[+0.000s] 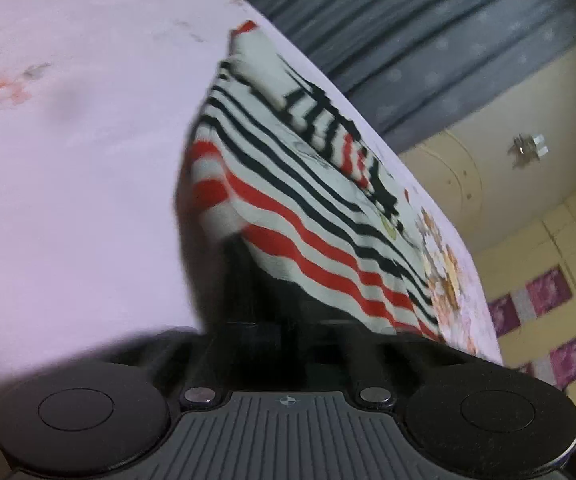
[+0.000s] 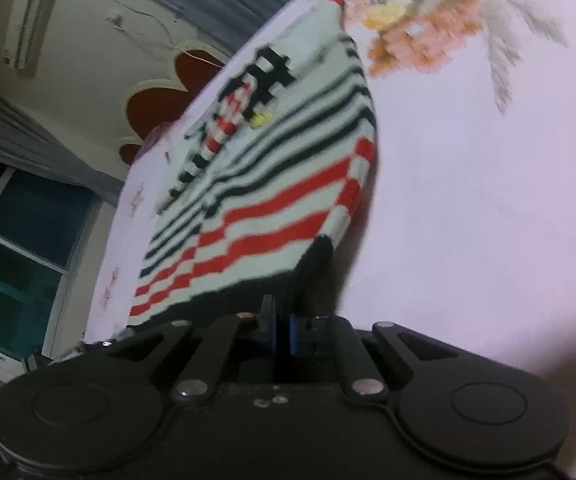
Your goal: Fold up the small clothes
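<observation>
garment: small knitted top [image 1: 288,216], white with wavy red and black stripes, flat on pale pink floral bedsheet [image 1: 79,168] | left gripper [image 1: 243,264]: pinching its hem | right gripper [image 2: 320,272]: pinching its hem

left wrist view low and close over the bedsheet [image 1: 67,200], tilted, right wrist view likewise, both sharing the striped garment [image 1: 288,208]

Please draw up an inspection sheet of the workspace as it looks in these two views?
Surface: pink floral sheet, bare apart from the garment.
Job's things: striped garment lying on the sheet.
Clutter: nothing seen.
Grippers: left gripper and right gripper each shut on the garment's near hem, one at each corner.
Cables: thin wire on the wall.
Surroundings: grey curtain, air conditioner, dark window.
</observation>
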`<action>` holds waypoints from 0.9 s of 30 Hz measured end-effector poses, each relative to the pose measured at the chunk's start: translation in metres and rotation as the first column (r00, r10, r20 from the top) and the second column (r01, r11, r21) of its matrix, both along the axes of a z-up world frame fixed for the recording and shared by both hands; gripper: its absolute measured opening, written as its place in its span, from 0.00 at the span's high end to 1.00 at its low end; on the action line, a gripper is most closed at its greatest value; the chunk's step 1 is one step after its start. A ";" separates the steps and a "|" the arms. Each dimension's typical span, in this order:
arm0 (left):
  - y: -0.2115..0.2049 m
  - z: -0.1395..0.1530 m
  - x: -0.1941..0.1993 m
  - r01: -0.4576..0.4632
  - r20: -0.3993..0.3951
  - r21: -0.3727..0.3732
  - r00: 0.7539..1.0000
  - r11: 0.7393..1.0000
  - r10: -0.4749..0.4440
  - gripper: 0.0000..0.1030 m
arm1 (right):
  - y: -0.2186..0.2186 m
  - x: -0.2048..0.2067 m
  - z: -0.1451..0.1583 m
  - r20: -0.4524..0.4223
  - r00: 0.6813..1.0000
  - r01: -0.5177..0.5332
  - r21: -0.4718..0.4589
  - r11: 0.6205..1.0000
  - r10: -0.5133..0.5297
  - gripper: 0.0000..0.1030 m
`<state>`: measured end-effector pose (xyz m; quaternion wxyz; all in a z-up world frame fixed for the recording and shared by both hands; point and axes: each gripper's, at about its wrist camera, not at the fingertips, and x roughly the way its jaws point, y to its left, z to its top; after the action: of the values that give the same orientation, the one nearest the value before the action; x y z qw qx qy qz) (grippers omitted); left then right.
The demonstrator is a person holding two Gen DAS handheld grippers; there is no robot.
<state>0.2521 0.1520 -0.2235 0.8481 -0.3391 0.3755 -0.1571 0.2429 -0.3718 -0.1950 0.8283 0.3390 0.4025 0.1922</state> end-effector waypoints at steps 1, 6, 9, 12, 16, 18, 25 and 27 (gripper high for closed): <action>-0.003 0.002 -0.002 -0.011 0.012 0.020 1.000 1.000 0.010 0.94 | -0.001 -0.001 0.004 0.019 1.000 -0.003 0.001 1.000 0.003 0.94; -0.008 -0.003 -0.003 -0.033 -0.002 0.115 0.999 0.993 0.033 0.91 | -0.005 0.004 0.001 0.002 1.000 -0.010 -0.040 0.999 0.010 0.82; -0.002 -0.004 -0.001 -0.059 -0.014 0.080 0.998 0.995 0.060 0.91 | -0.006 0.005 -0.010 -0.024 1.000 0.018 -0.029 0.999 -0.018 0.74; 0.000 -0.005 -0.001 -0.088 -0.017 0.058 0.996 0.994 0.089 0.91 | -0.006 0.007 -0.017 -0.035 0.999 0.015 0.018 1.000 -0.014 0.78; 0.003 0.008 -0.011 -0.133 0.062 0.043 0.990 0.990 0.130 0.91 | -0.004 0.005 -0.011 -0.011 1.000 -0.026 -0.002 1.000 0.026 0.89; 0.009 0.006 -0.005 -0.163 0.046 0.039 0.986 0.986 0.161 0.90 | -0.004 0.005 -0.011 -0.013 0.999 -0.030 -0.014 0.999 0.030 0.85; 0.015 -0.014 0.019 -0.160 -0.024 -0.068 0.987 0.985 0.159 0.78 | -0.004 0.017 -0.014 -0.027 1.000 -0.001 0.002 1.000 0.001 0.80; 0.007 -0.012 0.013 -0.111 -0.028 -0.041 0.994 0.993 0.110 0.78 | -0.002 0.019 -0.014 -0.036 0.999 -0.015 -0.019 1.000 0.015 0.81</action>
<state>0.2655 0.1594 -0.2354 0.8432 -0.3794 0.3636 -0.1135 0.2615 -0.3734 -0.2088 0.8228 0.3313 0.4215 0.1884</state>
